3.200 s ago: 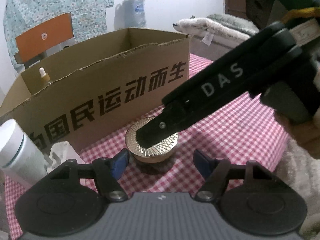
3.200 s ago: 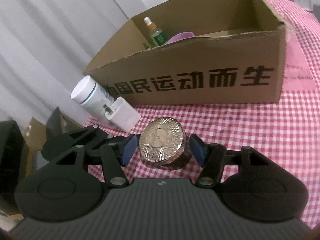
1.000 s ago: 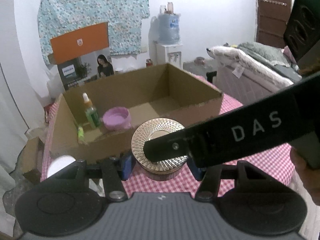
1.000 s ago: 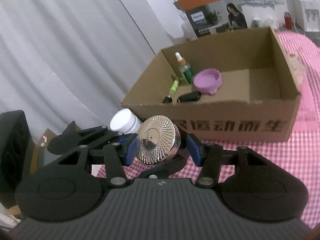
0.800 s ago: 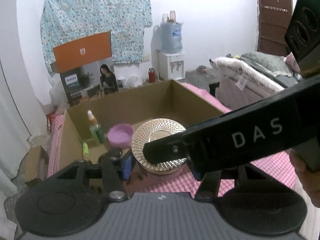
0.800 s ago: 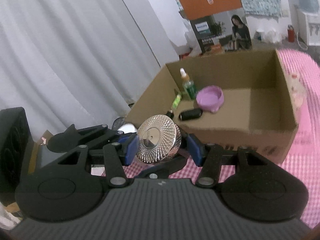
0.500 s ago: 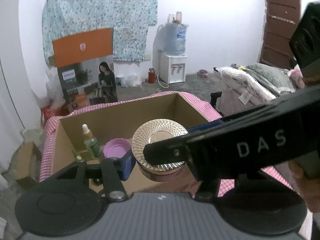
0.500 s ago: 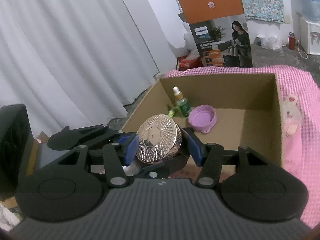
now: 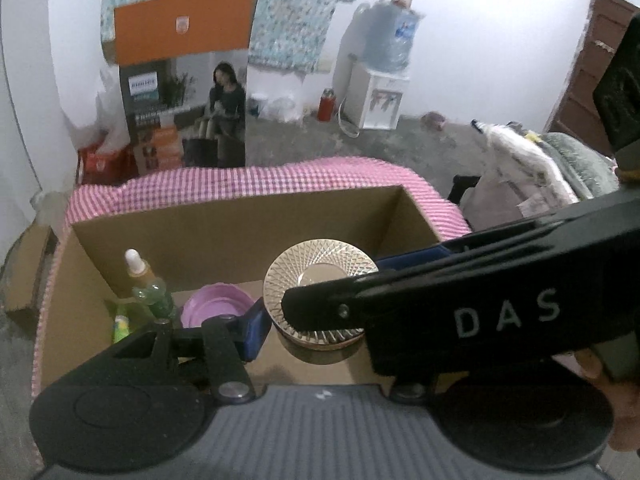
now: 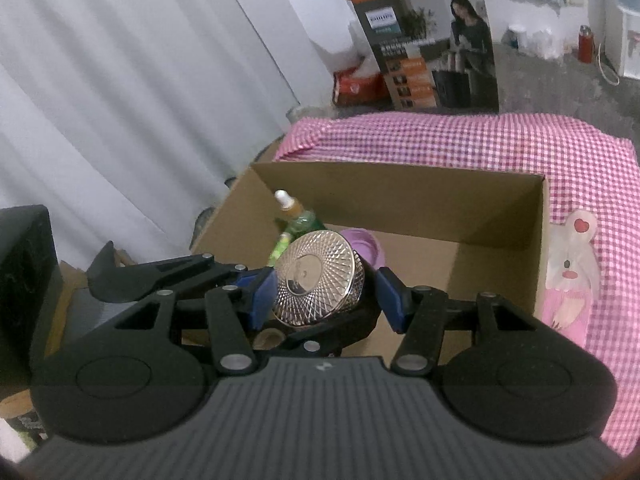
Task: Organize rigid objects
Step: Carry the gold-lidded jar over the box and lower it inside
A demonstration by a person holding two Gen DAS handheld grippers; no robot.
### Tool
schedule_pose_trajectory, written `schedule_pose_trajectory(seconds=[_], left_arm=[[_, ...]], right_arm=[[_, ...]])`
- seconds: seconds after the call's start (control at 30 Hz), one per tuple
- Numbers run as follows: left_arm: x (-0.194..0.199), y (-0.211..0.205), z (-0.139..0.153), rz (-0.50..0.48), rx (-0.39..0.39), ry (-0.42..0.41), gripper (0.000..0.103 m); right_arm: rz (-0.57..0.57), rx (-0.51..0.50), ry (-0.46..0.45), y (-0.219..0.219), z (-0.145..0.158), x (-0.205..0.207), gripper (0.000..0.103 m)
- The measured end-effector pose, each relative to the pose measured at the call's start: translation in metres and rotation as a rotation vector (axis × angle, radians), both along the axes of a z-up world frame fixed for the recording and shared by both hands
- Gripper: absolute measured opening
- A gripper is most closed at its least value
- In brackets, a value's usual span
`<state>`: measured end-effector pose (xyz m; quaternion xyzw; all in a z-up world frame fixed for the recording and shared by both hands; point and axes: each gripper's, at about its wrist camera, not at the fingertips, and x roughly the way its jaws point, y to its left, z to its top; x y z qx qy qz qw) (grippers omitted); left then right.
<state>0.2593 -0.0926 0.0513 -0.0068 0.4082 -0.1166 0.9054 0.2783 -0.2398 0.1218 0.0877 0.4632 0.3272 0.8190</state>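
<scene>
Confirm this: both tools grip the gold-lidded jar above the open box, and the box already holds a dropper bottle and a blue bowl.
Not quite: the bowl is purple, not blue, as the left wrist view shows. The rest holds: both the left tool and the right tool grip the jar above the open box, which already holds a dropper bottle.

Both hand-held grippers crossed, left (image 9: 312,316) and right (image 10: 324,294) jaws closed.

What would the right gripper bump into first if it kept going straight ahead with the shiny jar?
Probably the purple bowl inside the cardboard box. It sits just beyond the shiny jar that the right gripper holds. Depth is hard to judge, so it might reach the box floor instead.
</scene>
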Motion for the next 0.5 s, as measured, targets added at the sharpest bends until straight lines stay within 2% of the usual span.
schedule_pose_trajectory(seconds=[0.27,0.5], left_arm=[[0.041,-0.005,-0.021,0.035,-0.011,0.096,0.057],[0.061,-0.009,-0.035,0.059,-0.058,0.169,0.057]], right_arm=[[0.033,-0.048,0.066,0.004,-0.026,0.044,0.055],[0.047,-0.098,0.112,0.005,-0.042,0.072,0.055]])
